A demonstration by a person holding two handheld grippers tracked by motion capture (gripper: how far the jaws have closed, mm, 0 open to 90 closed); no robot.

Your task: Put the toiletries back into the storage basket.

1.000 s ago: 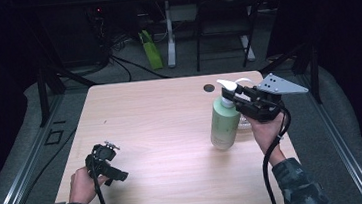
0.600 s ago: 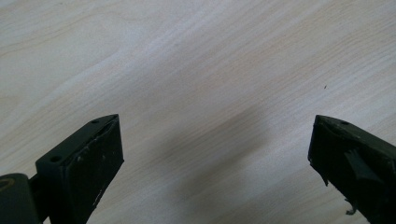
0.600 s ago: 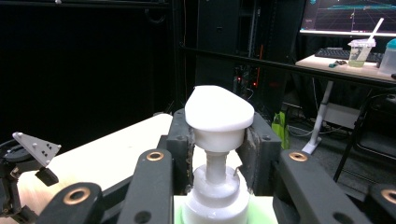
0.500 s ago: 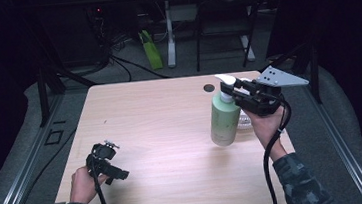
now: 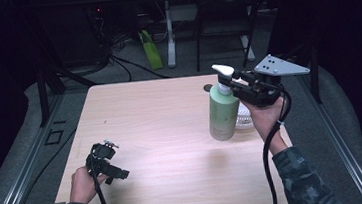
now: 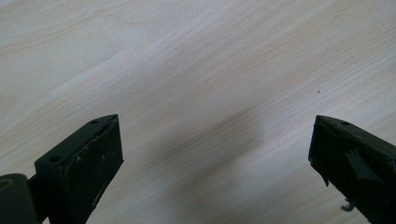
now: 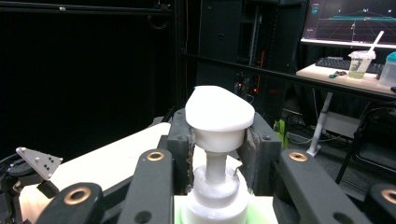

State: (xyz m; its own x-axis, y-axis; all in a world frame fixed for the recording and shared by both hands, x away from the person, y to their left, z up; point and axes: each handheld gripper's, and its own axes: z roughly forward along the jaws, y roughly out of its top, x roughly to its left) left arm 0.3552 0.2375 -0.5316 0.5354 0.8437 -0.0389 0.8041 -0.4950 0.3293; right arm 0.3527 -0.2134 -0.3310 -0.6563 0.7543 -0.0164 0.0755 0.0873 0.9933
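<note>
High view: a pale green pump bottle (image 5: 223, 113) with a white pump head (image 5: 223, 71) stands upright on the light wooden worktop (image 5: 162, 134), toward its right side and about midway between the near and far edges. The right tool (image 5: 232, 85), held in the person's right hand (image 5: 262, 117), comes in from the right at the level of the bottle's top, clenched on the white neck just under the pump head; a grey three-cornered plate (image 5: 280, 65) sits on its back and a black cable (image 5: 270, 163) hangs from it toward the near edge. Just behind the bottle's base, to its right, lies a small white ribbed object (image 5: 244, 121), partly hidden by the hand. A dark round mark (image 5: 208, 87) shows on the worktop just to the left of the bottle's top. At the near left, the left hand (image 5: 82, 184) holds the left tool (image 5: 120, 174) low over the wood, well apart from the bottle. Left gripper view: the left tool (image 6: 215, 154) is released, its two black jaws spread wide over bare wood grain (image 6: 196, 70), nothing between them. Right gripper view: the white pump head (image 7: 219, 112) rises between the jaws of the right tool (image 7: 218, 154), which press against the collar below it, with the stem and the white cap (image 7: 215, 200) lower down. Farther off, a monitor (image 7: 350, 21) and a plastic cup (image 7: 359, 63) stand on a desk at the far right.
</note>
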